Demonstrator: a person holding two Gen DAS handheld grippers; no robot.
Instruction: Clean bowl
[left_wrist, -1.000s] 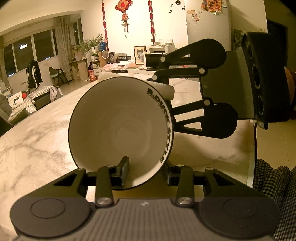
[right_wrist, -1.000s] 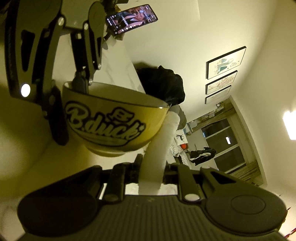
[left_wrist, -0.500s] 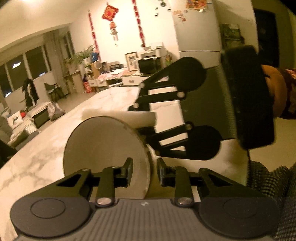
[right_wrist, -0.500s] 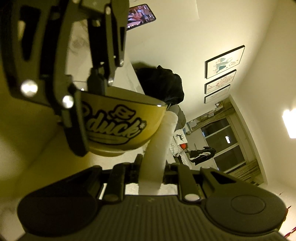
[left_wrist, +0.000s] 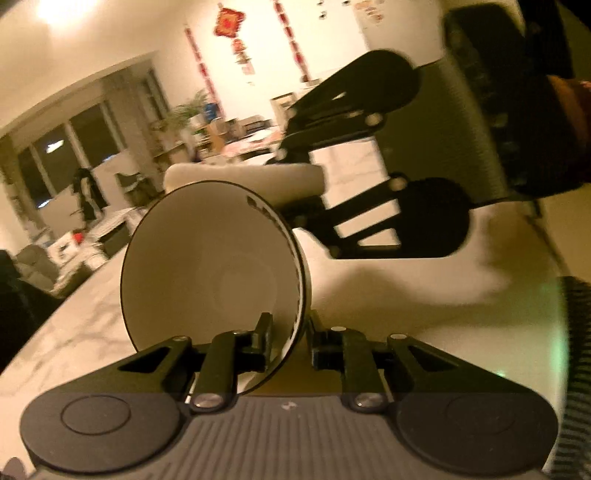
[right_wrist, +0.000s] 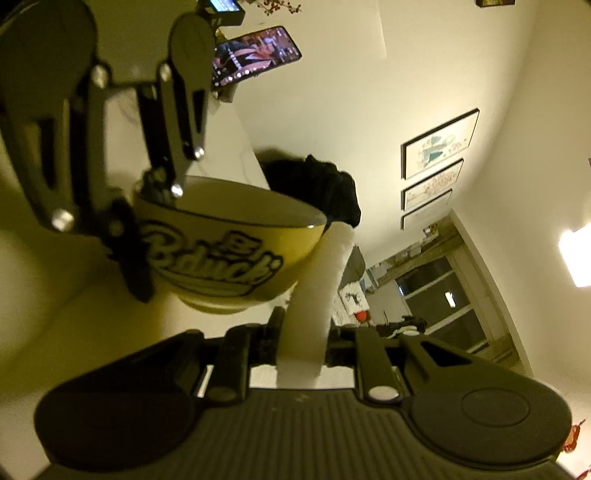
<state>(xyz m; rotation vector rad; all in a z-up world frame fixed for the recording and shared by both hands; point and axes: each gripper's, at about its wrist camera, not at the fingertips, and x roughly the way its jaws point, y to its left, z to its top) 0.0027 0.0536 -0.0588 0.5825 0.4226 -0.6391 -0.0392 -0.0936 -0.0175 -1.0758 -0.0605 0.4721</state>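
A bowl, white inside with a black rim, hangs on edge above the table, its mouth facing the left wrist camera. My left gripper pinches its near rim, one finger inside and one outside; the jaws are opening slightly with the wall still between them. From the right wrist the bowl is yellow with "B.duck" lettering, and the left gripper grips its left rim. My right gripper is shut on a white sponge strip, whose tip touches the bowl's far rim. That sponge shows behind the bowl, with the right gripper beside it.
A pale marble table lies under both grippers. A lit phone stands on a holder at its far end, with a black bag beyond the edge. A checked sleeve is at the right.
The left jaws have narrowed onto the bowl's rim. The left gripper has rolled and the bowl now sits more edge-on. The sponge stays against the far rim.
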